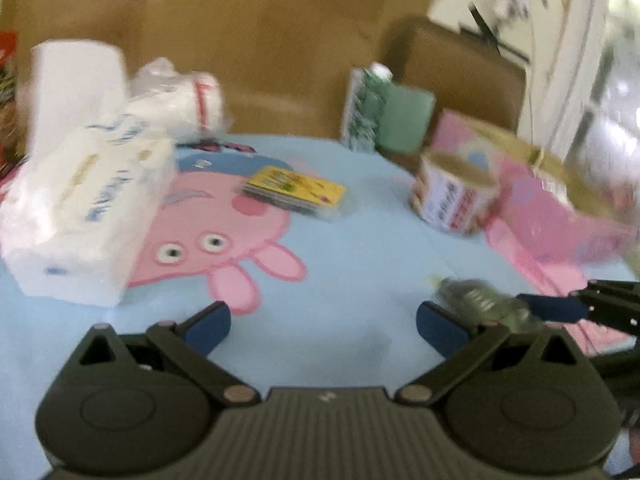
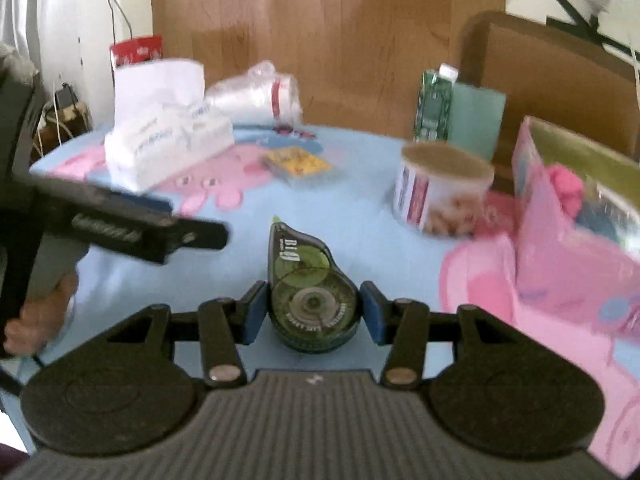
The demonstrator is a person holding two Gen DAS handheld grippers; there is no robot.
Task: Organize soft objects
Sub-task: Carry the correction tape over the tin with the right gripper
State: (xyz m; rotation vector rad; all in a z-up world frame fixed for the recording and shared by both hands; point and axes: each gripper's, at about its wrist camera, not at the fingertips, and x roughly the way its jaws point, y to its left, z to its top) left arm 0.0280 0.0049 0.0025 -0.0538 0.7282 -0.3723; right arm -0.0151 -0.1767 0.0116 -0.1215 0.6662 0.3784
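At a round worktop [image 2: 360, 208] draped in a pale blue cartoon-pig cloth, the right gripper [image 2: 313, 312] clasps a green correction-tape dispenser [image 2: 310, 280], its blue-padded jaws pressed to either flank of the round body. The left gripper [image 1: 322, 322] hangs just above the cloth with jaws spread wide and nothing between them; from its own camera the dispenser appears beside it at the right.

The sorting looks to be at an early stage, judging by how much lies scattered. A white tissue pack [image 2: 168, 148], a soft item, sits at the far left with a crinkled clear-plastic bundle [image 2: 260, 96] behind it. A yellow card pack [image 2: 298, 164] lies mid-cloth, and a paper-labelled tub [image 2: 440, 196] stands to the right. A pink open box [image 2: 560, 216] at the right edge already holds something pink and something bluish, too blurred to name; it may be the collecting bin. Whether the dispenser is bound there cannot be told.

Behind the worktop stand a green carton [image 2: 434, 108] with a teal pad against it, a brown chair back and a wood-panelled wall; a red cup [image 2: 138, 50] sits far left near trailing cables. Both views are smeared by motion.
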